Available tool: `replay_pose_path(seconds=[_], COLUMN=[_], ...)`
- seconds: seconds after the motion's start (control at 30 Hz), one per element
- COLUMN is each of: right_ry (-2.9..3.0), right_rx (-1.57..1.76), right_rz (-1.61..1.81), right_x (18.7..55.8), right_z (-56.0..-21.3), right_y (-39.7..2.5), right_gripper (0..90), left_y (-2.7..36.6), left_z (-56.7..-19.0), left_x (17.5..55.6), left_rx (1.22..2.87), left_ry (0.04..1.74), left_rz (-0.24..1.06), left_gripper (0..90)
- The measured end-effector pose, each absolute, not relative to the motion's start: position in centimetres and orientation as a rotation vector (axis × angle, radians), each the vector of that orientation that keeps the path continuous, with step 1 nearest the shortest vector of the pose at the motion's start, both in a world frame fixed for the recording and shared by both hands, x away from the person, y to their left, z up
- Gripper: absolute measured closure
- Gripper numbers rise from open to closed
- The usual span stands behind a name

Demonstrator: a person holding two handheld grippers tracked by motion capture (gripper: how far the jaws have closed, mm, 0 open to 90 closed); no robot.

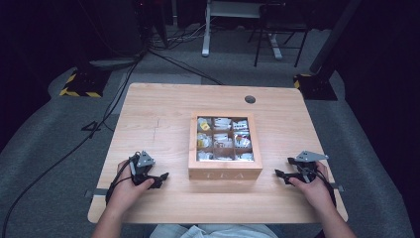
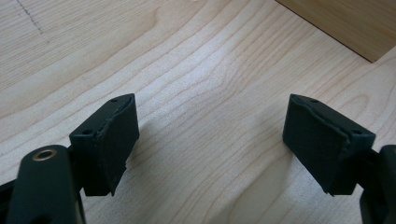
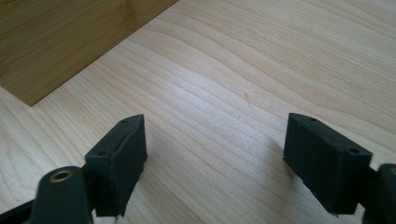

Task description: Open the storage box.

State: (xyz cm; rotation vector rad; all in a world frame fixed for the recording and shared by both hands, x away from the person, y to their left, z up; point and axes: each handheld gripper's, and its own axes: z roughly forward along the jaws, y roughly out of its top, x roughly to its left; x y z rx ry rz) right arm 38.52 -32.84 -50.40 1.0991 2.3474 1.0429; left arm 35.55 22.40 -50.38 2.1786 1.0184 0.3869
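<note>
Two grippers rest low on the wooden table (image 1: 148, 114). At left, the left gripper (image 1: 159, 179) sits with jaws spread wide, holding nothing. Between them stands the wooden tea box (image 1: 225, 173), its compartments full of tea bags (image 1: 221, 140). At right, the right gripper (image 1: 281, 174) is likewise wide open and empty, near the box.

Tea box (image 1: 225, 174) contents too small to identify; box cut off by edge in both gripper views
</note>
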Motion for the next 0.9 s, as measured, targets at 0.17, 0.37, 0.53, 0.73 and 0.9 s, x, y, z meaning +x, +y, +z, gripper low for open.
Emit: replay_pose_path(seconds=[0.17, 0.37, 0.53, 0.73, 0.9], right_ry=[2.34, 2.338, 2.329, 2.329, 2.306], right_rx=[1.101, 1.101, 1.11, 1.123, 1.125], right_rz=[1.047, 1.048, 1.05, 1.034, 1.078], right_x=[38.5, 38.5, 38.4, 38.4, 38.2], right_z=[-50.4, -50.4, -50.3, -49.7, -48.5], right_y=[-33.0, -33.1, -33.3, -33.6, -33.8], right_gripper=[24.2, 25.8, 31.7, 35.9, 37.2], left_y=[22.4, 22.4, 22.4, 22.4, 22.4], left_z=[-50.4, -50.4, -50.4, -50.4, -50.4], left_x=[35.7, 35.7, 35.7, 35.7, 35.7], left_rx=[2.18, 2.182, 2.182, 2.182, 2.182], left_ry=[1.011, 1.011, 1.011, 1.011, 1.011], left_rz=[0.387, 0.384, 0.384, 0.384, 0.385], left_gripper=[19.0, 19.0, 19.0, 19.0, 19.0])
